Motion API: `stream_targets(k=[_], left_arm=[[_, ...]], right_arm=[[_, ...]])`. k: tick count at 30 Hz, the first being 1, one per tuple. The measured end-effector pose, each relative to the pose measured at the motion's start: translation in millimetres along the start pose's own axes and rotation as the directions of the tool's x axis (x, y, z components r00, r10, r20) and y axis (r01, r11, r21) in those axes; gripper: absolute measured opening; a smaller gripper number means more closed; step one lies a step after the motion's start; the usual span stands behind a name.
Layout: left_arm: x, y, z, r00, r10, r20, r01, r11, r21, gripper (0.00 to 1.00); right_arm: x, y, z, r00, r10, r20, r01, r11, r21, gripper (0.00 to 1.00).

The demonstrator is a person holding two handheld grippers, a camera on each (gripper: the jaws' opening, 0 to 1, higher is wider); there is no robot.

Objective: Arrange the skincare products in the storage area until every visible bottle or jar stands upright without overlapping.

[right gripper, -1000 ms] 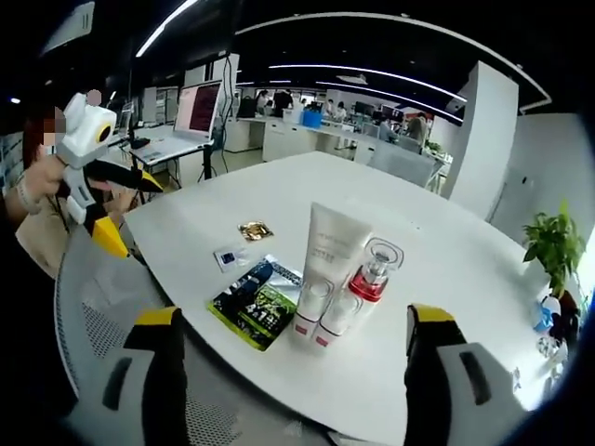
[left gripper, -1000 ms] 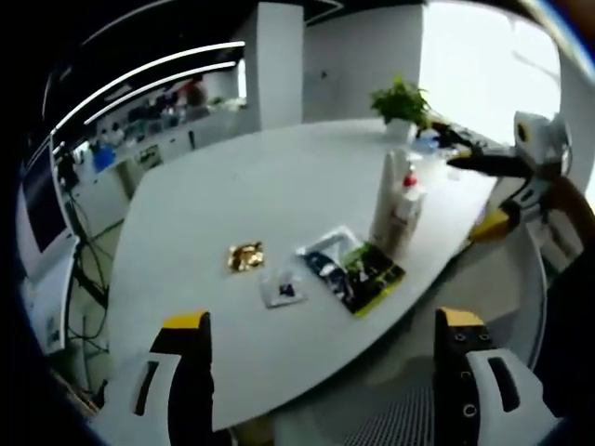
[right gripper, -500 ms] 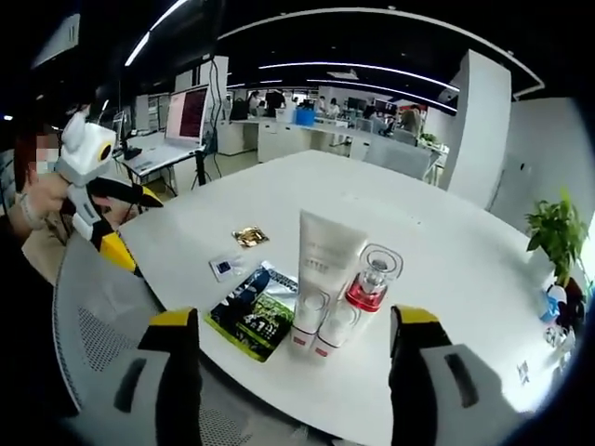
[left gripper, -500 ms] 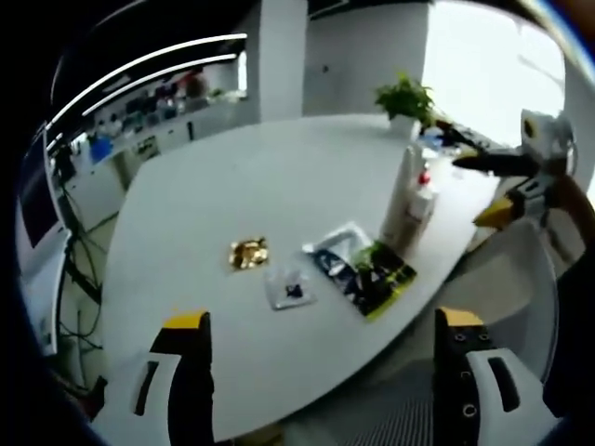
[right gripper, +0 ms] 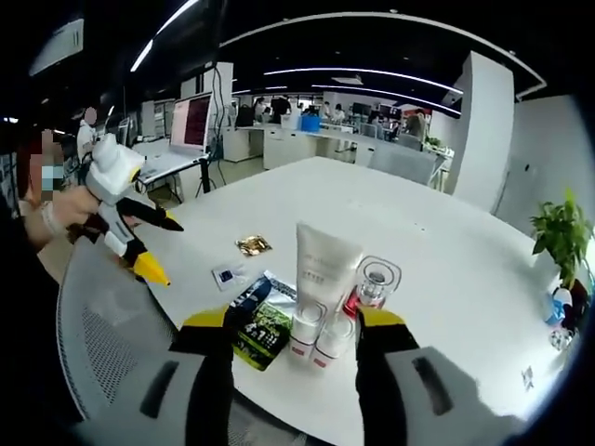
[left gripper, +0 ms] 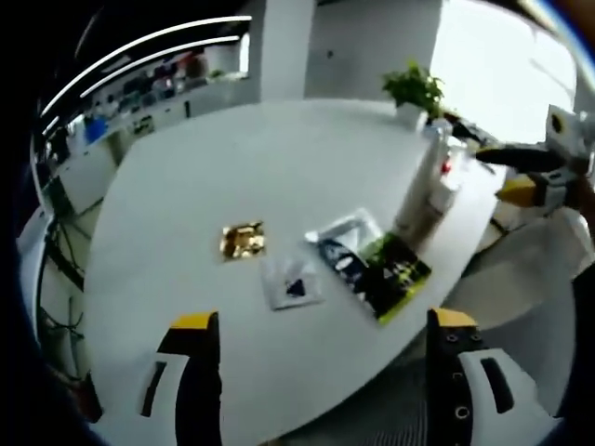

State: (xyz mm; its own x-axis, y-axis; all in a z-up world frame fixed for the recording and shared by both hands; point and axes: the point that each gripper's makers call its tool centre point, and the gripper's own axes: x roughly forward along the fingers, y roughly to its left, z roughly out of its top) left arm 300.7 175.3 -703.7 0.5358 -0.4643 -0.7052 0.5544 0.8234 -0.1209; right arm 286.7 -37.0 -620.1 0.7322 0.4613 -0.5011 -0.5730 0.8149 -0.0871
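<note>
Right gripper (right gripper: 293, 325), seen in the right gripper view, has its jaws narrowed to a gap not much wider than the two tube caps that sit between their tips, not yet clamped on anything that can be made out; the left gripper (left gripper: 316, 325) hangs with jaws spread wide and empty over the white table (left gripper: 186, 186). Near that table's edge stands the white tube (right gripper: 319, 279) on its cap, long axis upright with the crimped end pointing up, touching a second capped piece beside it and the clear bottle with the red collar (right gripper: 372, 283), also upright. I judge the tube light and soft-walled, likely to buckle and tip if squeezed high, so the firm cap end low down is the better hold; the bottle looks hard, smooth and possibly slippery, best taken across its body below the collar. Just beside them lie flat a green and black sachet (left gripper: 395, 274), a small clear packet (left gripper: 293, 288) and a gold foil packet (left gripper: 242, 242), thin and limp
</note>
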Motion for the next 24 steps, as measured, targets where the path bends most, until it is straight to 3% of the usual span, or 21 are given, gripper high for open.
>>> stream_targets(k=[7,12,15,22,24], left_arm=[[31,7.4,2.6,1.000,0.012,-0.012,-0.012,0.999,-0.033,0.74],[52,14.1,3.8,0.998,0.036,-0.044,-0.037,0.999,-0.021,0.73],[66,19.1,5.6,0.997,0.055,-0.047,-0.056,0.998,-0.023,0.65],[88,24.0,-6.8,0.986,0.083,-0.145,-0.083,0.997,0.008,0.60],[90,23.7,-7.0,0.986,0.083,-0.148,-0.080,0.997,0.020,0.60]], right_arm=[[1,-2,2.6,1.000,0.015,0.018,-0.015,1.000,0.010,0.40],[0,-5,4.4,0.999,0.022,0.037,-0.023,1.000,0.019,0.36],[1,-6,3.6,0.999,0.020,0.034,-0.021,0.999,0.026,0.34],[3,-10,0.0,1.000,0.016,0.024,-0.017,0.999,0.037,0.34],[3,-13,-0.1,1.000,0.013,0.026,-0.014,0.999,0.046,0.33]])
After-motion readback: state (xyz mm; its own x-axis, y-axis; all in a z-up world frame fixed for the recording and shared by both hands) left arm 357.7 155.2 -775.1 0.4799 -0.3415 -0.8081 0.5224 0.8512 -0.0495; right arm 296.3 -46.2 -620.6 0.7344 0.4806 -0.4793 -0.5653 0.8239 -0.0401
